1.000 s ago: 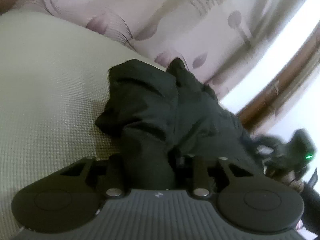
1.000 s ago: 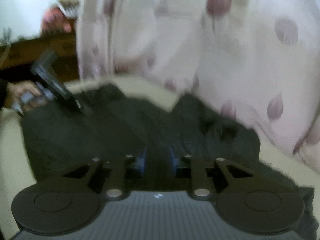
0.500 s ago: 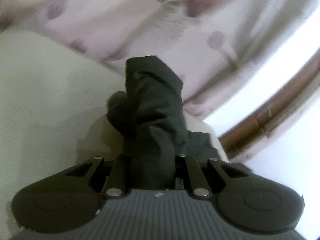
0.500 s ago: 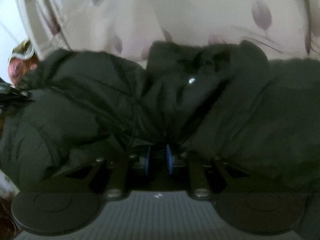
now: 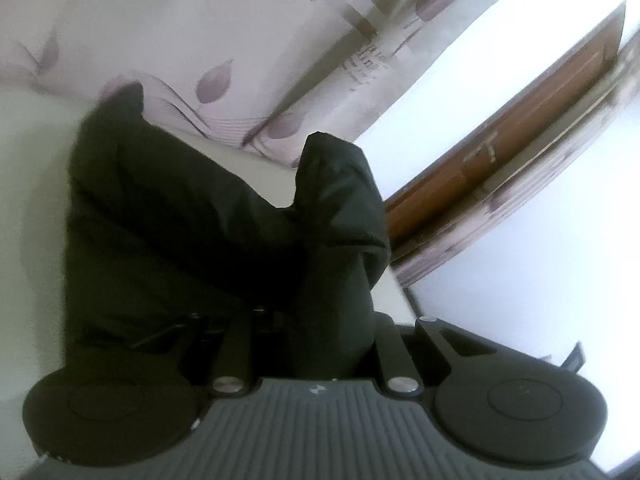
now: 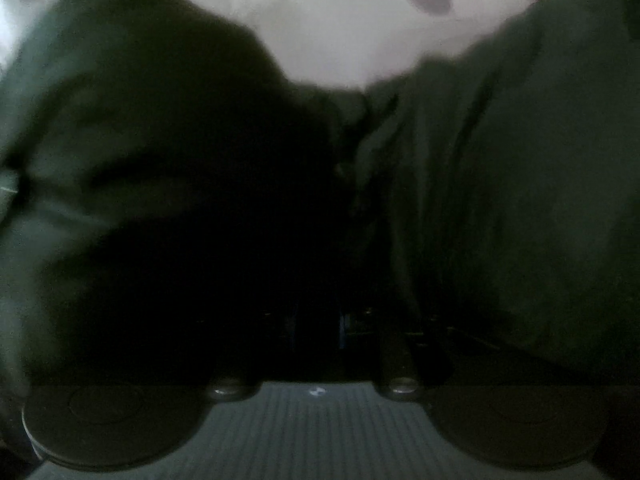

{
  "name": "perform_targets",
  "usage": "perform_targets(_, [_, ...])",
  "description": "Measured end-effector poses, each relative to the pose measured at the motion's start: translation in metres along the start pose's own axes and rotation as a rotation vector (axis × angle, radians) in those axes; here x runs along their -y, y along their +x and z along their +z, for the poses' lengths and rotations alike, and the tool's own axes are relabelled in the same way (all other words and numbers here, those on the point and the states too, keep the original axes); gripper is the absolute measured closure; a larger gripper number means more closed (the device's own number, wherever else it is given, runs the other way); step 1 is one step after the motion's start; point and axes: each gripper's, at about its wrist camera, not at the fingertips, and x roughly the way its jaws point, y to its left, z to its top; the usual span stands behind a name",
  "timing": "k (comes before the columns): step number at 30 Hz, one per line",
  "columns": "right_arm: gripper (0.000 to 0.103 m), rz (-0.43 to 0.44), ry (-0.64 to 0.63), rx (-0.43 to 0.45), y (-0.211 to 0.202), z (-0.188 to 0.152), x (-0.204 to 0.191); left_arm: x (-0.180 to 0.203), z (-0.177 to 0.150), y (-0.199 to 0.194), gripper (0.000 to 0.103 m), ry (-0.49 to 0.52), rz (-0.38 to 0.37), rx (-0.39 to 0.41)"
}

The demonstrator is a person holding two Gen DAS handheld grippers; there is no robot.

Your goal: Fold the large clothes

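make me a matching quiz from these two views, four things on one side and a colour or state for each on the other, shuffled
Things:
1. dark puffy padded jacket
2. draped curtain with leaf print
3. slanted wooden rail
4. left tongs

States or colours:
A. reddish brown
B. pale with mauve motifs
C. bunched up on the cream surface
D. shut on a fold of fabric

Pairs: 1-C, 2-B, 3-A, 4-D

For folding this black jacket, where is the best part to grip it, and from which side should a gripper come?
Probably an outer edge, not the puffy middle. The black jacket is thick and bunched, and the left gripper already pinches a thinner gathered strip. The free corner sticking up is thin too: come at it from the cream surface side, jaws across the edge. The right gripper is buried in dark folds.
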Motion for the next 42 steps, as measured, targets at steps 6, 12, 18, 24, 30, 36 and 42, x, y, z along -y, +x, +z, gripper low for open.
perform_targets(6, [0.059, 0.089, 0.076, 0.133, -0.093, -0.009, 0.018, -0.019, -0.030, 0.018, 0.063, -0.073, -0.135, 0.089])
perform_targets(12, [0.010, 0.212, 0.150, 0.216, -0.149, 0.006, 0.020, -0.013, -0.073, 0.026, 0.052, 0.051, -0.196, 0.261])
perform_targets(18, [0.010, 0.216, 0.164, 0.123, -0.141, 0.038, 0.002, 0.007, -0.111, 0.046, 0.034, 0.234, -0.141, 0.378])
perform_targets(24, [0.007, 0.191, 0.150, -0.024, -0.121, 0.057, -0.012, 0.024, -0.125, 0.064, 0.029, 0.393, -0.132, 0.342])
perform_targets(30, [0.008, 0.062, 0.064, -0.100, -0.095, 0.072, -0.019, 0.029, -0.142, 0.072, 0.024, 0.508, -0.124, 0.329])
perform_targets(36, [0.078, -0.161, -0.276, -0.178, -0.068, 0.073, -0.043, 0.030, -0.138, 0.071, 0.019, 0.476, -0.133, 0.366])
perform_targets(42, [0.083, -0.230, -0.280, -0.132, -0.069, 0.081, -0.022, 0.011, -0.140, 0.000, 0.003, 0.243, -0.162, 0.597])
